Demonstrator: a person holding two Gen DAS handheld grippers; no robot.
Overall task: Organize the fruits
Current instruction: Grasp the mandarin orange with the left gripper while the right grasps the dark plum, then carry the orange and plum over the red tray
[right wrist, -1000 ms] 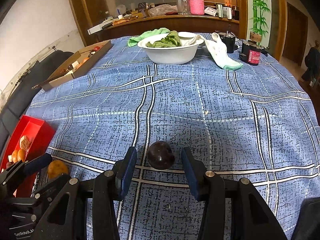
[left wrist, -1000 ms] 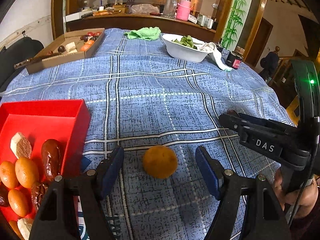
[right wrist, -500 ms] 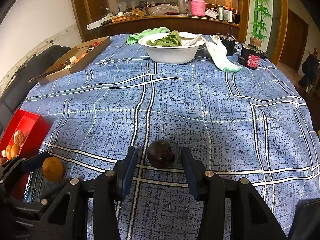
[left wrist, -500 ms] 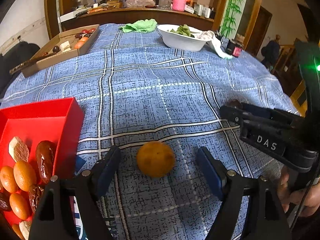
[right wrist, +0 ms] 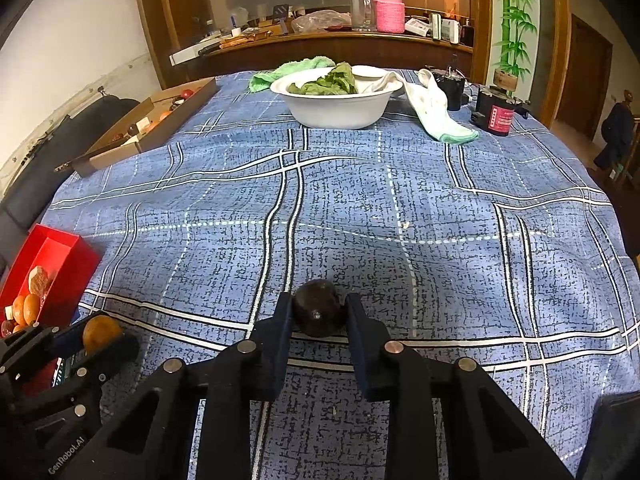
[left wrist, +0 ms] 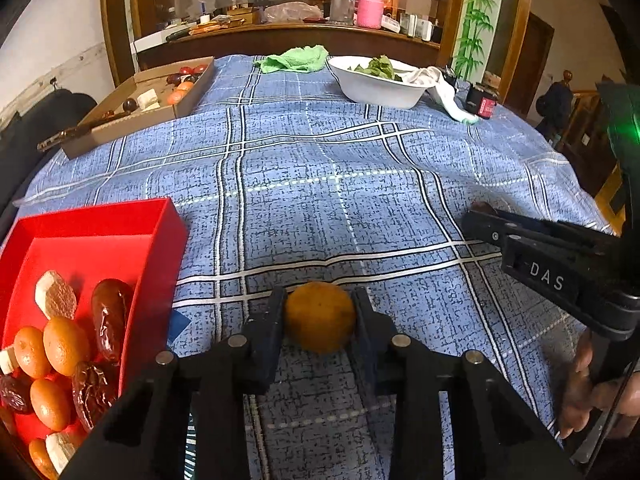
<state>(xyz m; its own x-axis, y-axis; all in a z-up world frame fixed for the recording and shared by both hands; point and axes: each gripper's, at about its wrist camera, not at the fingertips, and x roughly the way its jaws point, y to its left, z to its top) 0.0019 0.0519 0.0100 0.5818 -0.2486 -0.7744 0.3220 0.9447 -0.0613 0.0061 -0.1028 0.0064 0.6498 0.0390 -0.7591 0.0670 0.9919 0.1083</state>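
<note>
An orange (left wrist: 320, 318) lies on the blue checked tablecloth, and my left gripper (left wrist: 319, 295) is closing on it, both pads pressed against its sides. In the right wrist view a dark round fruit (right wrist: 318, 309) sits between the pads of my right gripper (right wrist: 319, 300), which is shut on it. Both fruits rest on the cloth. Left of the orange stands a red tray (left wrist: 100, 216) holding small oranges, dates and pale pieces. The right wrist view shows the same tray (right wrist: 60, 240) and the orange (right wrist: 100, 332) at far left.
At the far side stand a white bowl (right wrist: 340, 108) with greens, a green cloth (left wrist: 294, 58), a white cloth (right wrist: 436, 114) and a dark jar (right wrist: 498, 114). A cardboard box (left wrist: 132, 112) with fruit lies far left. A hand (left wrist: 592, 396) grips the right tool.
Both grippers have closed where they stood: the left from wide open onto the orange, the right from a narrow gap onto the dark fruit. Neither fruit has moved.
</note>
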